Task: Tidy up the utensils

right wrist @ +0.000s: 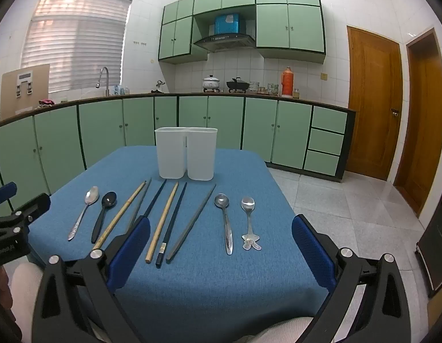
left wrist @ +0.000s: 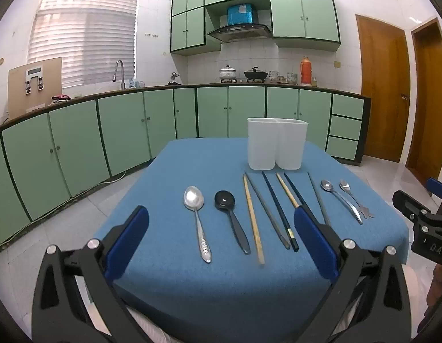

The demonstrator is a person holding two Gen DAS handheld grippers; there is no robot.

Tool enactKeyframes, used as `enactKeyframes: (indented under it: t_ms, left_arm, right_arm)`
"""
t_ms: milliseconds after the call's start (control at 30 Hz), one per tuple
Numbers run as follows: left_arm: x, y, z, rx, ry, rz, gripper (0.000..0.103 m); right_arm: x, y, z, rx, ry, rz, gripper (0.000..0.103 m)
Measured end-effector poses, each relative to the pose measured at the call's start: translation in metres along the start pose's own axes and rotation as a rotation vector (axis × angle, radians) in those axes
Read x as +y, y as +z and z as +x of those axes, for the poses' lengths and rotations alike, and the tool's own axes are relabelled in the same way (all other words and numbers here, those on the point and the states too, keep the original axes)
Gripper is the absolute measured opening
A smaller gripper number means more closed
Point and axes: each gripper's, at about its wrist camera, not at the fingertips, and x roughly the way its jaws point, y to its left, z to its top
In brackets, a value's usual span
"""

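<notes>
A blue-clothed table [left wrist: 192, 280] [right wrist: 209, 280] carries a row of utensils. From the left lie a silver spoon [left wrist: 195, 214] [right wrist: 84, 211], a black spoon [left wrist: 231, 217] [right wrist: 104, 213], several chopsticks [left wrist: 271, 214] [right wrist: 169, 220] in wood, grey and black, then two small metal spoons [left wrist: 339, 200] [right wrist: 225, 223]; the rightmost [right wrist: 249, 220] has a decorated handle end. A white two-compartment holder [left wrist: 276, 144] [right wrist: 186, 153] stands empty behind them. My left gripper [left wrist: 221, 228] hangs open over the near edge. My right gripper [right wrist: 221, 234] is open too, holding nothing.
Green kitchen cabinets [left wrist: 129, 125] and a counter with pots [left wrist: 228, 73] run behind the table. Wooden doors [right wrist: 372, 100] are at the right. Tiled floor [right wrist: 349, 208] surrounds the table. A person's light trouser knee [right wrist: 23, 288] shows low left in the right wrist view.
</notes>
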Motion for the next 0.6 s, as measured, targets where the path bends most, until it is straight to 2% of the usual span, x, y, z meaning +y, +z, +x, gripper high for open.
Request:
enactKeyframes:
  t_ms: [600]
  left_arm:
    - [-0.0005,-0.0002,-0.0001,-0.008,0.003,0.011,0.098]
  right_arm:
    - [0.0002,0.0001,0.0001,-0.001,-0.001,-0.001,0.097]
